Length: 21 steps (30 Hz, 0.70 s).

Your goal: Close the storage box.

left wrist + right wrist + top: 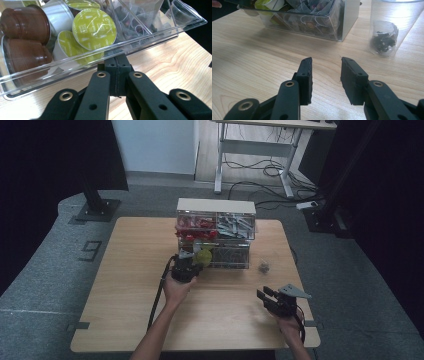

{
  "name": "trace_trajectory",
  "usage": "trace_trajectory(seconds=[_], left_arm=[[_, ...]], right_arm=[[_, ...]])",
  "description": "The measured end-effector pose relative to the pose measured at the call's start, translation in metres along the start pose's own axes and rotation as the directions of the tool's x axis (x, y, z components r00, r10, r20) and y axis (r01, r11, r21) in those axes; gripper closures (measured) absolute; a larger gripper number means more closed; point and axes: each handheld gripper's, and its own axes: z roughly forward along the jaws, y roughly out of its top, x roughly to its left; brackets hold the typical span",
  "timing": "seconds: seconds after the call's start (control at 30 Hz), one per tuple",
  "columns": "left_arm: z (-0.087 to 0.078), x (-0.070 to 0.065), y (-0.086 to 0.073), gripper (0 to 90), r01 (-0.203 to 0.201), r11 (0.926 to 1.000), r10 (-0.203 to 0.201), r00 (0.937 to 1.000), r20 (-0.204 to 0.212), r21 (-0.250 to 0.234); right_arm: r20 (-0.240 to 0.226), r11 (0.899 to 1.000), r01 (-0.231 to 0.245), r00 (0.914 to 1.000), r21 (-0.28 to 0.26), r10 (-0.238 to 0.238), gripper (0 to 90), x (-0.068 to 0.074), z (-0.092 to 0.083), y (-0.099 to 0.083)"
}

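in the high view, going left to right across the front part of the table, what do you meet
left tool at the clear organiser's drawer → small clear cup with dark bits in it → right tool, jaws apart over bare wood

Colours at the clear drawer of coffee capsules

The drawer (160, 41) is see-through plastic; inside it lie capsules with lime-green foil lids (94, 29) printed with faint pale lettering, white-sided cups, and glossy brown capsules (25, 23). The left gripper (117, 61) has matt black fingers (110, 65) with brass-coloured rivets, and the right gripper (325, 75) is black as well. The tabletop (262, 55) is light wood with a wavy darker grain. The organizer (216, 232) is clear under a cream top, holding red things and silvery grey ones. The clear cup (387, 27) holds a dark, blackish clump.
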Motion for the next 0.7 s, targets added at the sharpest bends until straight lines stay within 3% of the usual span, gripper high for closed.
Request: trace_trajectory(seconds=[0.7], left_arm=[[0.007, 0.004, -0.011, 90.0, 0.015, 0.9996, -0.015, 0.9999, 0.001, 0.022]], right_arm=[[0.0, 1.0, 0.002, 1.0, 0.015, -0.002, 61.2, 0.0, 0.003, -0.003]])
